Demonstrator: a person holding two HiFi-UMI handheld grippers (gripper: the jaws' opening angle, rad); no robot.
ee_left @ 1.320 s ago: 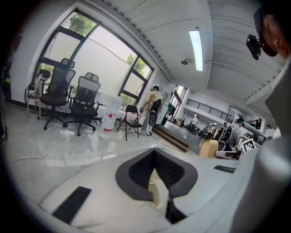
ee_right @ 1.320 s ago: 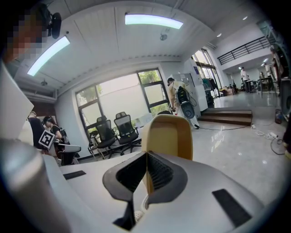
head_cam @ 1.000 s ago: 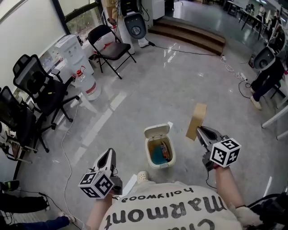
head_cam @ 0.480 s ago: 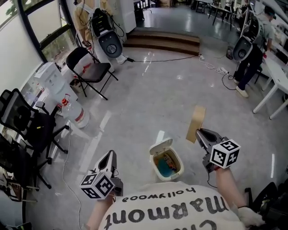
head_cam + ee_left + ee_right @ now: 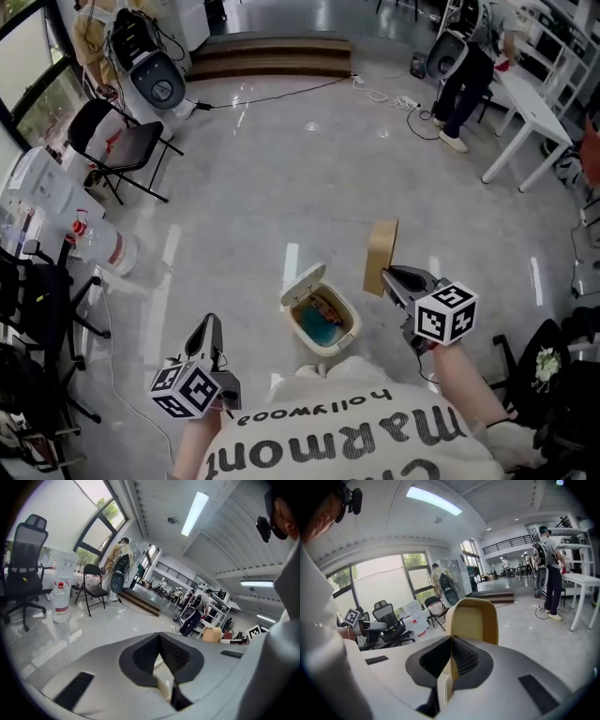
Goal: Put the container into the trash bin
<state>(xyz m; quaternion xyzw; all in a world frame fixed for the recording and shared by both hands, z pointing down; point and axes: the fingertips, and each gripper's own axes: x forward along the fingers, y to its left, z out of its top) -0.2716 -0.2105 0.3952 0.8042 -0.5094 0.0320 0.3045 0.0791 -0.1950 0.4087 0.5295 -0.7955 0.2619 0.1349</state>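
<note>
My right gripper (image 5: 385, 274) is shut on a tan container (image 5: 380, 254), held on edge above the floor just right of the trash bin. In the right gripper view the container (image 5: 473, 620) rises between the closed jaws of the right gripper (image 5: 451, 641), its hollow side facing the camera. The small white trash bin (image 5: 348, 336) stands on the floor in front of me, lid (image 5: 302, 285) tipped open, with blue and mixed waste inside. My left gripper (image 5: 207, 328) hangs lower left of the bin, shut and holding nothing; the left gripper (image 5: 161, 639) shows its jaws together.
A folding chair (image 5: 122, 142) and a water jug (image 5: 105, 248) stand at left, with office chairs (image 5: 33, 309) nearer. A white table (image 5: 531, 112) and a standing person (image 5: 461, 75) are at the upper right. Steps (image 5: 272, 56) and cables (image 5: 394, 98) lie at the back.
The head view has swung, so the bin, chairs and steps shifted left in frame. The right gripper with the container sits a little lower and left, still beside the bin. The left gripper dropped slightly.
</note>
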